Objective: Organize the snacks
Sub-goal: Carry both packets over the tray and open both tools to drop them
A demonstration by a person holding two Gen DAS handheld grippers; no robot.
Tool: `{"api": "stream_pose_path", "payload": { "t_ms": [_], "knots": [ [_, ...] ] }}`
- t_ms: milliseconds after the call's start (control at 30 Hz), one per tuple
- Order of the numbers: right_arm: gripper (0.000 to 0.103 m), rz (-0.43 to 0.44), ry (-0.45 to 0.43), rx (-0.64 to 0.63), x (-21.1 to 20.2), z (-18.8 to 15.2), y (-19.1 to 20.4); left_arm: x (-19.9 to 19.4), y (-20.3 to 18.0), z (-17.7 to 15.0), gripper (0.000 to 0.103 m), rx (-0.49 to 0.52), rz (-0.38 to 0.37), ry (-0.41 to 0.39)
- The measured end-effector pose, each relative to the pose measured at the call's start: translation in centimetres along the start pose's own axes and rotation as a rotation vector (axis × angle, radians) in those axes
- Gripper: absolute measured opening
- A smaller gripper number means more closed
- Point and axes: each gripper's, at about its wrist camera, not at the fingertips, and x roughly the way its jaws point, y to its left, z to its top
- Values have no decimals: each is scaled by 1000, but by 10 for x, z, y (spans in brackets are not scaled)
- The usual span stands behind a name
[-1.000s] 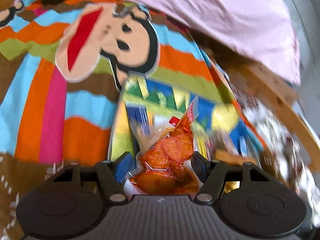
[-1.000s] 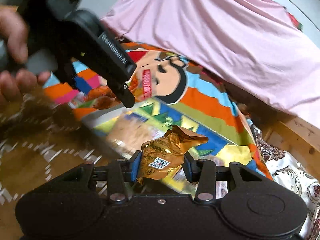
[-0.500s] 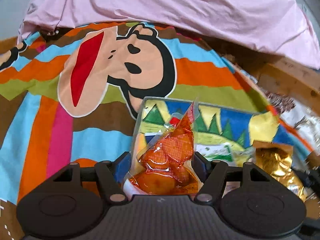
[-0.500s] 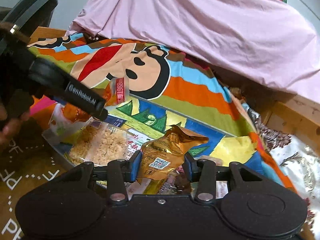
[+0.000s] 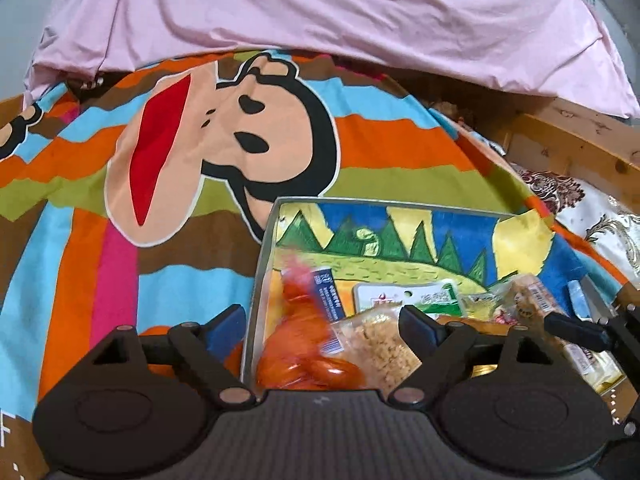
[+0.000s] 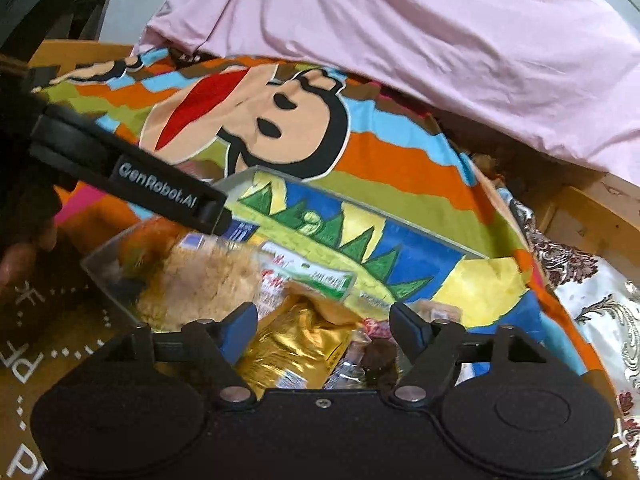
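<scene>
A shallow tray (image 5: 262, 264) with a painted tree scene lies on the bed and holds several snack packets. My left gripper (image 5: 322, 320) hovers over its near left corner, its jaws opening wide. The orange packet (image 5: 304, 360) is blurred below them, free of the pads, beside a bag of pale crumbs (image 5: 376, 344). My right gripper (image 6: 326, 328) is also opening. The gold foil packet (image 6: 304, 344) lies loose in the tray (image 6: 360, 204) between its spread fingers. The left gripper's finger (image 6: 160, 192) crosses the right wrist view.
The tray rests on a striped blanket with a cartoon monkey face (image 5: 224, 148). A pink sheet (image 5: 320, 20) is bunched behind it. A wooden bed frame (image 5: 580, 148) and floral cloth (image 6: 592, 308) lie to the right. A person's hand (image 6: 16, 256) is at the left.
Both grippers spread their jaws and let go. The orange packet dropped from the left gripper into the tray, and the gold packet slipped down from the right gripper.
</scene>
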Motion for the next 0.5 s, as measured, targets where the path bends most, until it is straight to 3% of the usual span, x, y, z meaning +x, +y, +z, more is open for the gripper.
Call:
{"api": "stream_pose_path", "payload": {
  "t_ms": [233,367,500],
  "knots": [
    [88,-72,-82,76,-35,16,-20,-31,2,14,98,-47,-30,-63],
    [102,-99,-174,147,-71,26,-38,-63,0,22,102,-45,-22,-139],
    [102,-102,-258,178,-111,32,-50,-97,-6,28,102,-40,-16,-211]
  ]
}}
